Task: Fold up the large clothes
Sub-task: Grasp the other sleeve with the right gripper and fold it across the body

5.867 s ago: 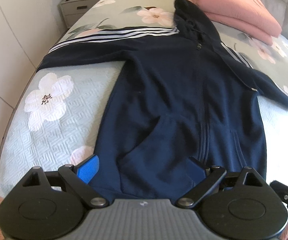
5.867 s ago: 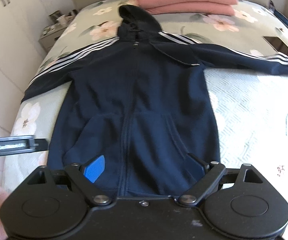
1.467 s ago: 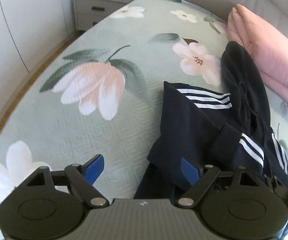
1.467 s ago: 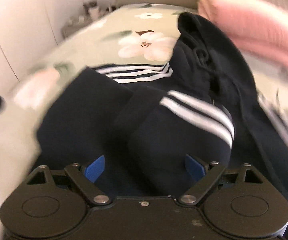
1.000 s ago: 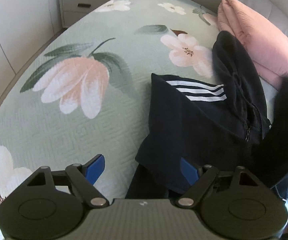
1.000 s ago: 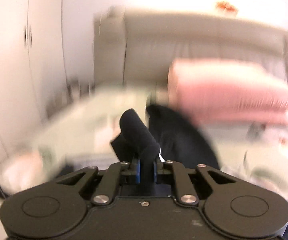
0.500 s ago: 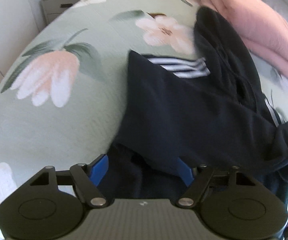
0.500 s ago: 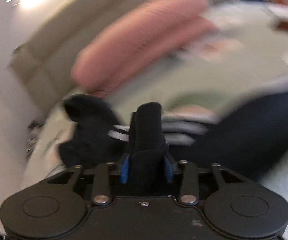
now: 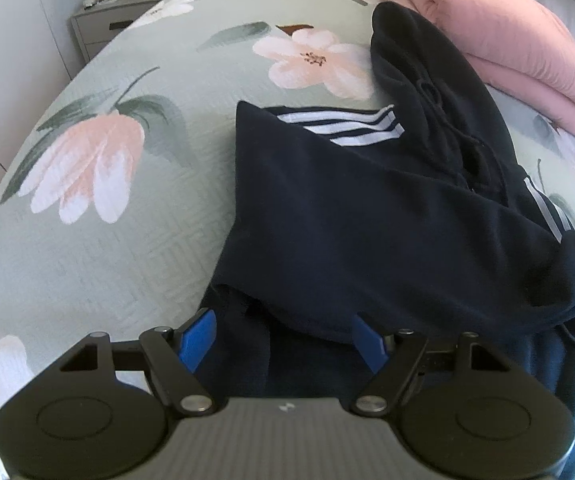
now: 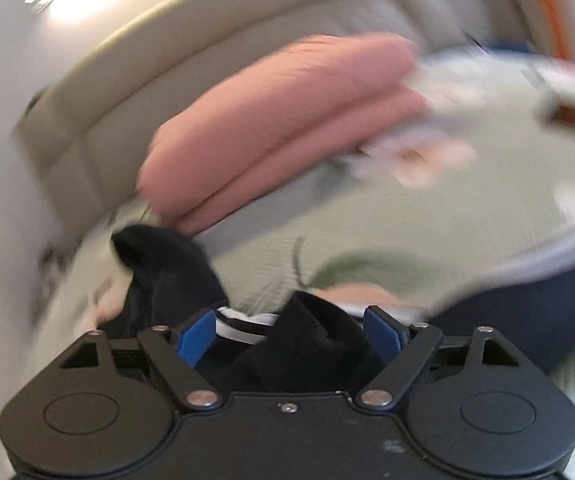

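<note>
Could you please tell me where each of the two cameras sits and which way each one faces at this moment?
Left wrist: on the left claw, low over the bed, facing the headboard across the navy hoodie; only its open blue fingers show.
Right wrist: on the right claw, tilted and blurred, facing the headboard; its open fingers flank dark cloth.
Shared: hoodie, bed, pink quilt.

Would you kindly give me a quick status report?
Left gripper open over hoodie. Right gripper open, cuff between fingers. Sleeves folded in. Pink duvet beside hood.
</note>
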`<act>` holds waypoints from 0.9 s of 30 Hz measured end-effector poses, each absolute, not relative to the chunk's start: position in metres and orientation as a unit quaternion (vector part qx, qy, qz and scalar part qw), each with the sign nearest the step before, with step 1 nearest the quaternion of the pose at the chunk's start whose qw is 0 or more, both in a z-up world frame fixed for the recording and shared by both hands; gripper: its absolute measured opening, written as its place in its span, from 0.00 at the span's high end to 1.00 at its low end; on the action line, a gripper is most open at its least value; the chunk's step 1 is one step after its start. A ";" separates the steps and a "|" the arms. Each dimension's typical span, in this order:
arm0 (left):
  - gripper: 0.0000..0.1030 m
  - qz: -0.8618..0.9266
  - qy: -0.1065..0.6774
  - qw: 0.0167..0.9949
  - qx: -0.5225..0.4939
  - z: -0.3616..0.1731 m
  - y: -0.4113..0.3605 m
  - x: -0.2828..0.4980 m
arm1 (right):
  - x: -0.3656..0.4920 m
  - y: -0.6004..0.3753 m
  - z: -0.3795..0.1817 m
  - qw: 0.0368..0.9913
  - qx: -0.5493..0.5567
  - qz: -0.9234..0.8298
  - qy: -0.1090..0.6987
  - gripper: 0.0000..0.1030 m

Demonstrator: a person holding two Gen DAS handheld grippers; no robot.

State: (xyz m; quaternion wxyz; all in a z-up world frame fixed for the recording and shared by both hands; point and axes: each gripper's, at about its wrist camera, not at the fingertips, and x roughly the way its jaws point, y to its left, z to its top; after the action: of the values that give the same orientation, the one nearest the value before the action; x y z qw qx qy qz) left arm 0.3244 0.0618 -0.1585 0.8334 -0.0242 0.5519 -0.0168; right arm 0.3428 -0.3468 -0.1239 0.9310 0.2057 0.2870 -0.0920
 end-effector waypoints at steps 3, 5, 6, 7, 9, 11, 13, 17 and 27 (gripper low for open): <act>0.25 -0.017 0.554 0.832 -0.020 -0.160 0.061 0.326 | 0.370 -0.321 -0.129 0.923 0.087 -0.076 0.367 0.15; 0.25 -0.021 0.559 0.829 -0.019 -0.163 0.061 0.326 | 0.371 -0.317 -0.138 0.922 0.052 -0.091 0.372 0.96; 0.25 -0.022 0.560 0.828 -0.019 -0.163 0.061 0.326 | 0.366 -0.317 -0.137 0.925 0.043 -0.098 0.365 0.95; 0.25 -0.022 0.559 0.828 -0.018 -0.163 0.061 0.325 | 0.355 -0.319 -0.133 0.930 0.044 -0.094 0.352 0.96; 0.25 -0.023 0.558 0.830 -0.016 -0.163 0.059 0.325 | 0.329 -0.327 -0.124 0.942 0.068 -0.078 0.318 0.97; 0.25 -0.024 0.555 0.832 -0.013 -0.162 0.058 0.324 | 0.309 -0.335 -0.120 0.948 0.067 -0.103 0.295 0.97; 0.25 -0.024 0.555 0.831 -0.012 -0.162 0.058 0.323 | 0.300 -0.348 -0.127 0.941 0.078 -0.123 0.305 0.97; 0.25 -0.021 0.561 0.827 -0.010 -0.164 0.056 0.323 | 0.304 -0.389 -0.161 0.892 0.168 -0.164 0.386 0.97; 0.25 -0.025 0.562 0.827 0.000 -0.167 0.053 0.324 | 0.310 -0.388 -0.127 0.913 0.241 -0.071 0.322 0.00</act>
State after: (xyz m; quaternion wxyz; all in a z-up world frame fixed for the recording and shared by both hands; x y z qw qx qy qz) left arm 0.3235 0.0527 -0.1666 0.8268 0.0000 0.5620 -0.0248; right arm 0.3102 -0.3876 -0.1275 0.9126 0.2415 0.3222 -0.0711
